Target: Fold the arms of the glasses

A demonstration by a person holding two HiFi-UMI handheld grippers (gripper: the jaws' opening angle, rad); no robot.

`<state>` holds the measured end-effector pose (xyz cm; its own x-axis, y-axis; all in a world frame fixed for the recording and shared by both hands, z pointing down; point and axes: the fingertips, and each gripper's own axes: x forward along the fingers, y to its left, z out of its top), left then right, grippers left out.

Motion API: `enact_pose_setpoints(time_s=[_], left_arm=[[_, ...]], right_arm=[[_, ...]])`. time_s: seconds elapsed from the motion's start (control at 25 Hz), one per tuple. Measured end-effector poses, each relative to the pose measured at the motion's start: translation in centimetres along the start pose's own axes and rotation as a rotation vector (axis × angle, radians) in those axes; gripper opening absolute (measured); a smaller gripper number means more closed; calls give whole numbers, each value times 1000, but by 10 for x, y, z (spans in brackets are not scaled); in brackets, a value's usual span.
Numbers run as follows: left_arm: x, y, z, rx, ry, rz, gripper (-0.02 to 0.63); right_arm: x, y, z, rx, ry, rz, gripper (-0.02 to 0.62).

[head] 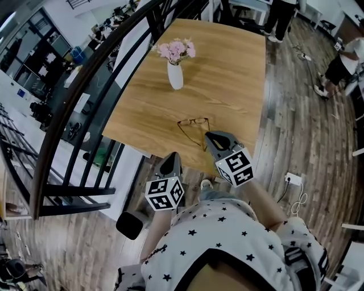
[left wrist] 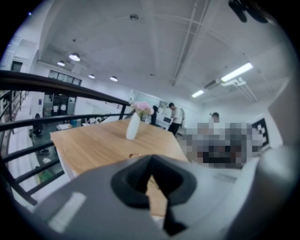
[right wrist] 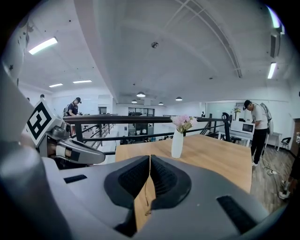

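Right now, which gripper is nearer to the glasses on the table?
Right. The right gripper hovers just beside the open arms of the glasses, over the table; the left gripper sits further back, around the table's near edge.

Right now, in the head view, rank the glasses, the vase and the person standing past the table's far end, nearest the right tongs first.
1. The glasses, on the table just ahead of the right tongs.
2. The vase, mid-table, farther on and left.
3. The person, on the floor beyond the table's far end.
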<state>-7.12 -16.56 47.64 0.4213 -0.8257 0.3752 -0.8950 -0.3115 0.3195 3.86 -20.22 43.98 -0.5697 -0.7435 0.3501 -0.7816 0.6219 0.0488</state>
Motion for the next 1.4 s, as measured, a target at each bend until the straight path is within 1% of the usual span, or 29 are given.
enact_pose_setpoints(time_s=[0.44, 0.72, 0.84, 1.12, 1.28, 1.4], left_arm=[[44, 6, 9, -39, 9, 45, 8], [61, 9, 3, -52, 34, 61, 8], [61, 12, 0, -62, 43, 72, 8], [76, 16, -3, -87, 53, 112, 8], [77, 21, -10, -109, 63, 131, 8], [79, 23, -18, -126, 76, 142, 8]], right_arm=[[47, -36, -4, -55, 52, 83, 18], [75, -47, -15, -90, 89, 130, 18], [85, -44, -19, -125, 112, 160, 18], [113, -57, -39, -226, 182, 208, 18], [128, -56, -56, -285, 238, 237, 18], [139, -53, -70, -355, 290, 257, 18]])
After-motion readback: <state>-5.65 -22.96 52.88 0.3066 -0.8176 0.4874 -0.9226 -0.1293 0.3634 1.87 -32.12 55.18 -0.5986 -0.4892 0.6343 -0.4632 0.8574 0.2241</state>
